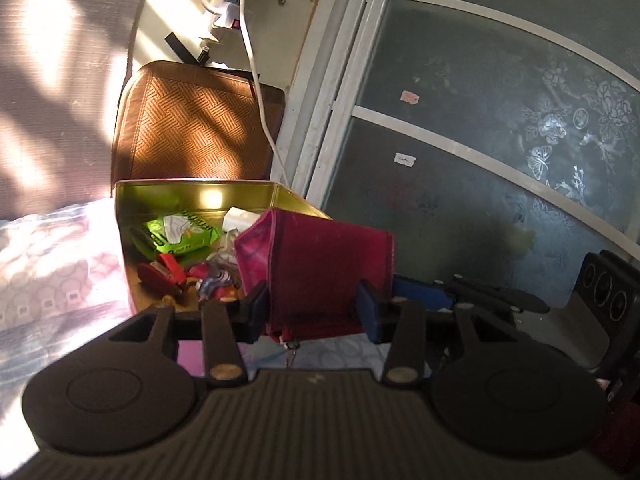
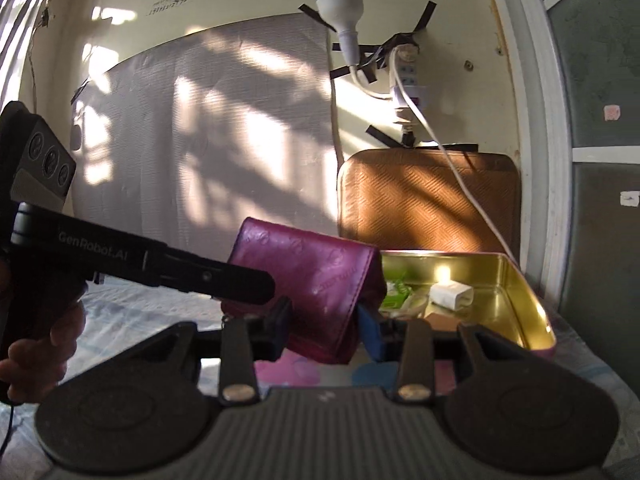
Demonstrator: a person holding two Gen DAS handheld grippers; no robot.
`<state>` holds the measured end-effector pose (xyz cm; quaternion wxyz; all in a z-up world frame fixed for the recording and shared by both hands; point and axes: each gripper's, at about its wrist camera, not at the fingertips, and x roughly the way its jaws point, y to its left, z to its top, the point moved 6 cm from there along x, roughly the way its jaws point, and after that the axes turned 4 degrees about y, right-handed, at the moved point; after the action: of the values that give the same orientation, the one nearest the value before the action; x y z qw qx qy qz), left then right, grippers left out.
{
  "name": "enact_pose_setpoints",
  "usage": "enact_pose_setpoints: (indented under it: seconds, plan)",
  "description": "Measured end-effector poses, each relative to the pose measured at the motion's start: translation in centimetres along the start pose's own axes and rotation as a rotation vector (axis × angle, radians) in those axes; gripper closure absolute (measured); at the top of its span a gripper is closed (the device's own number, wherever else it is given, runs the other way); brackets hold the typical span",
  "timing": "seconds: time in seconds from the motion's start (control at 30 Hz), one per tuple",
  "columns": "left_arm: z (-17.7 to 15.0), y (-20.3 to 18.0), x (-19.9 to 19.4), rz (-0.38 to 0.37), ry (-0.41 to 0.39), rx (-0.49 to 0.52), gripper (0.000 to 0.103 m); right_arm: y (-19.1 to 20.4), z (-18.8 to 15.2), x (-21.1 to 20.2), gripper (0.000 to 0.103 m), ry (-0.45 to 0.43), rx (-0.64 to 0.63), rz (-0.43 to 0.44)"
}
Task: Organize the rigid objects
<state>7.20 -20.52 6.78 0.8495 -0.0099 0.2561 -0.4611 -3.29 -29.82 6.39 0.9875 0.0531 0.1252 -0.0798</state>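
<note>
A magenta leather wallet [image 1: 320, 268] is held in the air just in front of an open gold tin box [image 1: 168, 192]. My left gripper [image 1: 314, 312] is shut on the wallet's lower end. My right gripper [image 2: 324, 328] is shut on the same wallet [image 2: 316, 284] from the other side. The tin [image 2: 516, 292] holds a green packet [image 1: 180, 232], a white charger block [image 2: 450, 294], red pieces [image 1: 164, 274] and wrappers. The left gripper's black body [image 2: 140, 260] crosses the right wrist view at the left.
The tin rests on a patterned bedspread [image 1: 52, 280]. A brown woven cushion [image 1: 192, 124] leans on the wall behind it. A white cable [image 1: 260, 92] hangs from a taped power strip [image 2: 404, 76]. A frosted glass door [image 1: 500, 140] stands to the right.
</note>
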Motion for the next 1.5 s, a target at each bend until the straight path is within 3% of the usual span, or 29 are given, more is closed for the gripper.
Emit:
enact_pose_setpoints:
  seconds: [0.3,0.4,0.43,0.53,0.73,0.9,1.17,1.3,1.4,1.43,1.47,1.5]
  plan:
    - [1.9,2.1,9.4,0.079,0.122,-0.021,0.060,-9.0,0.9,7.0,0.069,0.063,0.094,-0.086]
    - [2.5,3.5,11.5,0.179,0.141,-0.008,0.060,-10.4,0.6,10.3,0.066,0.103,0.102,-0.141]
    - [2.6,3.9,11.8,0.224,0.145,0.001,0.059,-10.8,0.3,11.8,0.061,0.129,0.090,-0.175]
    - [3.0,4.8,11.4,0.336,0.160,0.002,0.058,-11.7,-0.2,12.9,0.059,0.133,0.133,-0.228]
    - [2.2,4.0,8.3,0.494,0.155,0.111,0.054,-9.9,-0.6,8.4,0.059,0.035,0.240,-0.174]
    - [0.7,2.7,4.7,0.505,0.124,0.100,0.047,-7.2,-1.8,3.4,0.057,-0.029,0.305,-0.151]
    - [-2.5,1.5,-0.1,0.537,0.098,0.078,0.038,-4.5,-4.2,-2.1,0.047,-0.030,0.431,-0.155]
    - [-3.9,1.2,-1.9,0.567,0.086,0.074,0.021,-3.3,-4.6,-3.4,0.042,-0.005,0.441,-0.149]
    - [-4.8,1.3,-3.0,0.566,0.082,0.050,0.010,-2.6,-4.5,-4.3,0.026,-0.012,0.439,-0.155]
    - [-5.0,1.4,-3.3,0.566,0.080,0.041,0.006,-2.3,-4.4,-4.7,0.015,-0.018,0.436,-0.165]
    - [-5.2,1.3,-3.6,0.569,0.076,0.036,0.005,-2.0,-4.4,-4.9,0.005,-0.022,0.433,-0.170]
    - [-5.4,1.3,-3.8,0.572,0.073,0.035,0.005,-1.7,-4.3,-5.1,0.002,-0.023,0.430,-0.171]
